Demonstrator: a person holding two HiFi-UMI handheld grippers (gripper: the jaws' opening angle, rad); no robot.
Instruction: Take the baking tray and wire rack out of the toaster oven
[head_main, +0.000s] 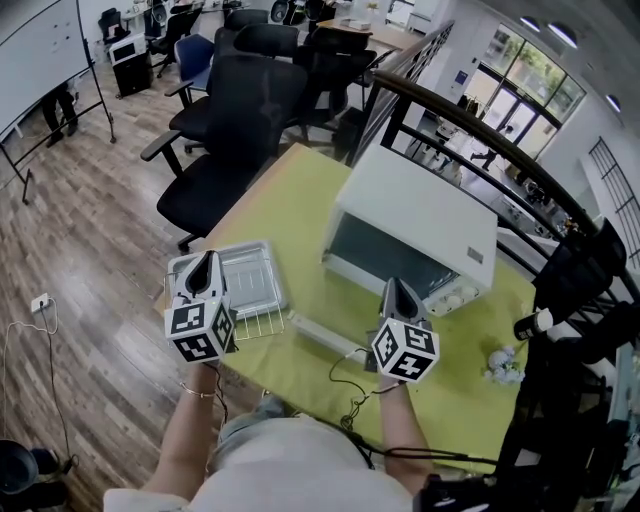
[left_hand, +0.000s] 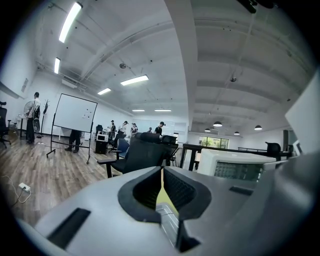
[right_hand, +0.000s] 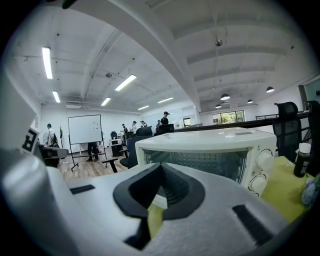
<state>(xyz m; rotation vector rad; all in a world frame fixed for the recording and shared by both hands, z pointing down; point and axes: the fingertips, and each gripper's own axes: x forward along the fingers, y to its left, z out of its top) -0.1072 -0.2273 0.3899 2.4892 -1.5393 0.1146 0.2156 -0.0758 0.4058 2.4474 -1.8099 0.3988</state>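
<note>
Bright, even interior lighting. Ceiling strip lights (left_hand: 69, 22) read as blown-out bars in both gripper views; daylight enters through windows (head_main: 520, 95) at the head view's upper right. The white toaster oven (head_main: 420, 215) is nearly overexposed; worktop (head_main: 290, 210) shadows are soft. Fisheye curvature and black vignetting ring the gripper views, whose near foreground is blurred.

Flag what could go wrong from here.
1. The tray and rack sit near the table's left edge, by the shut left gripper; a nudge could push them off.
2. The black cable loops by the shut right gripper and might snag.
</note>
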